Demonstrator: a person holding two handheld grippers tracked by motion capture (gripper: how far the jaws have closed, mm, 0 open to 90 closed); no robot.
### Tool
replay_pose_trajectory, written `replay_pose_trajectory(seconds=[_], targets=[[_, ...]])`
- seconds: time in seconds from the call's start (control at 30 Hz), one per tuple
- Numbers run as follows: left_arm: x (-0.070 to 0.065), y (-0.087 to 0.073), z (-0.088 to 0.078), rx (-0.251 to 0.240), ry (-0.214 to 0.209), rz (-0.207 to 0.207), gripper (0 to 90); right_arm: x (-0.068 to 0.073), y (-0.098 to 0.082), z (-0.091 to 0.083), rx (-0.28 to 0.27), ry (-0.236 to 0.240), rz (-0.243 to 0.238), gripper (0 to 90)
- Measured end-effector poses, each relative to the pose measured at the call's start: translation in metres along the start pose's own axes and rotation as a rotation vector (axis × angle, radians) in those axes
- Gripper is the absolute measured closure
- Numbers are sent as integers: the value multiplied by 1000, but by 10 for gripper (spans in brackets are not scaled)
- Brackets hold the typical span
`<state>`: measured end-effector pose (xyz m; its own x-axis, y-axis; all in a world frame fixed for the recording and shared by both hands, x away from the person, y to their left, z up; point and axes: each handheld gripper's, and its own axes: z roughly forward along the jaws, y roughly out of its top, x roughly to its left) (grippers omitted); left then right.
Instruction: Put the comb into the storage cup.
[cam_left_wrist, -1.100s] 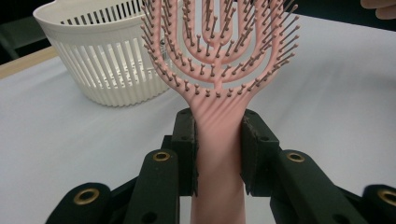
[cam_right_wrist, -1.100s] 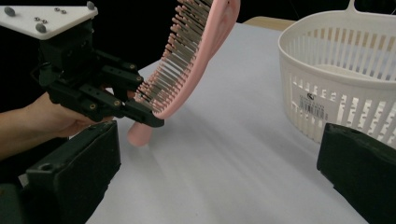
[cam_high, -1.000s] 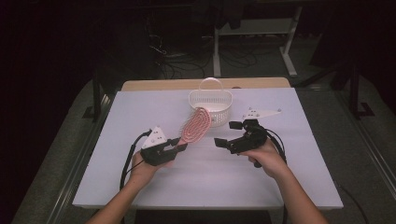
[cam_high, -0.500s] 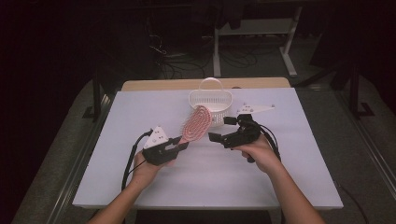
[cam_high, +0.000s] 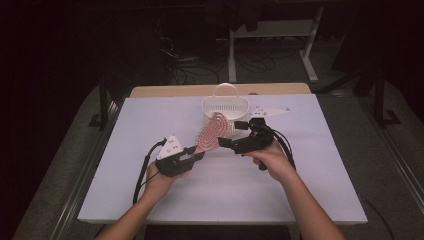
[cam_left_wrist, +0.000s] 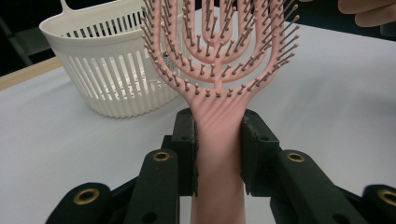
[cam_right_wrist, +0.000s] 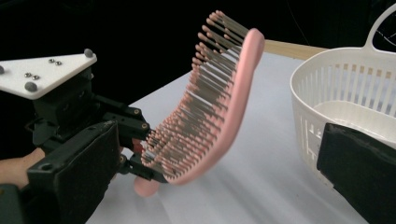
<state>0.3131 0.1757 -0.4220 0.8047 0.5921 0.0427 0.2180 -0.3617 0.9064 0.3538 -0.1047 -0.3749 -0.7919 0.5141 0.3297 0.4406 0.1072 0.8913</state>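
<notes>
Both jaws of the left gripper (cam_left_wrist: 218, 154) are clamped on the handle of the pink hairbrush (cam_left_wrist: 219, 70), whose bristled head tilts up above the white table (cam_high: 150, 125), just in front of the white basket (cam_high: 225, 106). The right gripper (cam_high: 226, 142) has its jaws spread wide, one on each side of the brush head without touching it.

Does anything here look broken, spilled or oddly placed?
Nothing stands out. The pink hairbrush looks whole, clamped by its handle in the left gripper and held tilted above the table. The white basket stands upright. The right gripper is open beside the brush head.
</notes>
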Motion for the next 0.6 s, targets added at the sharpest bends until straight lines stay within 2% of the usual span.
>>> replay_pose_trajectory(seconds=[0.6], targets=[[-4, 1, 3, 2, -14, 22, 706, 1, 0, 15, -8, 1, 10, 0]])
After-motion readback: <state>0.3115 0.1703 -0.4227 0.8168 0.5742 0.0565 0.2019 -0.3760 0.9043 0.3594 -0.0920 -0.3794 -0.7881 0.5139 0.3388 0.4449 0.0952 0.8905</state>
